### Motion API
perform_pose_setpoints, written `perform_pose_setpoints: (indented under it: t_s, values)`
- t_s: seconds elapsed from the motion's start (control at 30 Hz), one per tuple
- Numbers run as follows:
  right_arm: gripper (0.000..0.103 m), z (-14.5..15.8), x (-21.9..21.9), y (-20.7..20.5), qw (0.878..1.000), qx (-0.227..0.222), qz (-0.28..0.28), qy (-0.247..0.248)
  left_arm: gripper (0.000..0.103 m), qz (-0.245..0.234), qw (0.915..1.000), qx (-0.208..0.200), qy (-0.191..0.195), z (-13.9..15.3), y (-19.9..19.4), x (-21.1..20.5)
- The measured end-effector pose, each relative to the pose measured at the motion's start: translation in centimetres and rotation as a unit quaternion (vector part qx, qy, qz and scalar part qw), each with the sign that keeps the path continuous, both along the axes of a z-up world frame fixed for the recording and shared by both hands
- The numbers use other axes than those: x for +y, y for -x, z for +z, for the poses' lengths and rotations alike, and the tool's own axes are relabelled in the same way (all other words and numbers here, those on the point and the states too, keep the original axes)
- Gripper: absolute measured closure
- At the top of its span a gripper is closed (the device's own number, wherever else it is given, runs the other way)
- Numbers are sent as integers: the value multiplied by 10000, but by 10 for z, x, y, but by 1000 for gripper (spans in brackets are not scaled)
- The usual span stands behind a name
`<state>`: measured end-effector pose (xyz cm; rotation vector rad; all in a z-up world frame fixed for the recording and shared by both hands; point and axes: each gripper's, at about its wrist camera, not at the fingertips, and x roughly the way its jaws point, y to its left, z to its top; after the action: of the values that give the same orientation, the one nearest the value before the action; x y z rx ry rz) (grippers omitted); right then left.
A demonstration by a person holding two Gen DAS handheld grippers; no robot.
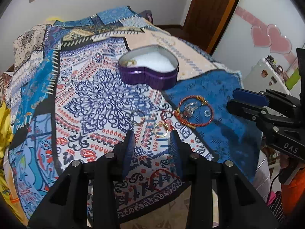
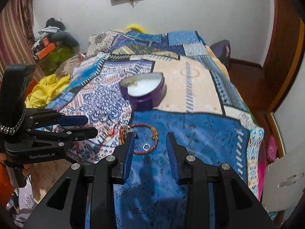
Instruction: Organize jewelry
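Note:
A purple heart-shaped tin (image 1: 150, 76) with white lining stands open on the patterned bedspread; a small gold piece lies in its left lobe. It also shows in the right wrist view (image 2: 144, 93). A red and gold bangle (image 1: 195, 113) lies on the blue patch, with a small clear ring (image 1: 206, 113) inside it. A gold hoop (image 1: 161, 130) and a thin ring (image 1: 137, 117) lie nearer. My left gripper (image 1: 152, 135) is open and empty just before the gold hoop. My right gripper (image 2: 149, 136) is open and empty over the bangle (image 2: 144, 139) and the clear ring (image 2: 146, 146).
The bedspread (image 1: 95, 99) covers a bed that drops off at the near edge and right side. A thin red cord (image 1: 162, 171) lies under the left gripper. Yellow cloth (image 2: 47, 91) is heaped at the left. A wooden door (image 1: 209, 9) stands behind.

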<state>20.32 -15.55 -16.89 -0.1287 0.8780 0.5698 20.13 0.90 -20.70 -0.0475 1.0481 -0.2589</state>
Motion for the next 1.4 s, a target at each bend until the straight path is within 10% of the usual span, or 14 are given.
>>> perform_pose_setpoints:
  t_s: [0.6, 0.8, 1.4]
  values:
    - [72, -23, 26, -1, 9990, 77, 442, 78, 66, -298, 9995, -46, 69, -17, -15, -12]
    - [73, -29, 31, -6, 9985, 136, 536, 20, 84, -263, 9993, -225, -156, -18, -15, -13]
    - [89, -31, 35, -9, 9982, 93, 593, 40, 96, -172, 9994, -297, -10, -13, -7, -4]
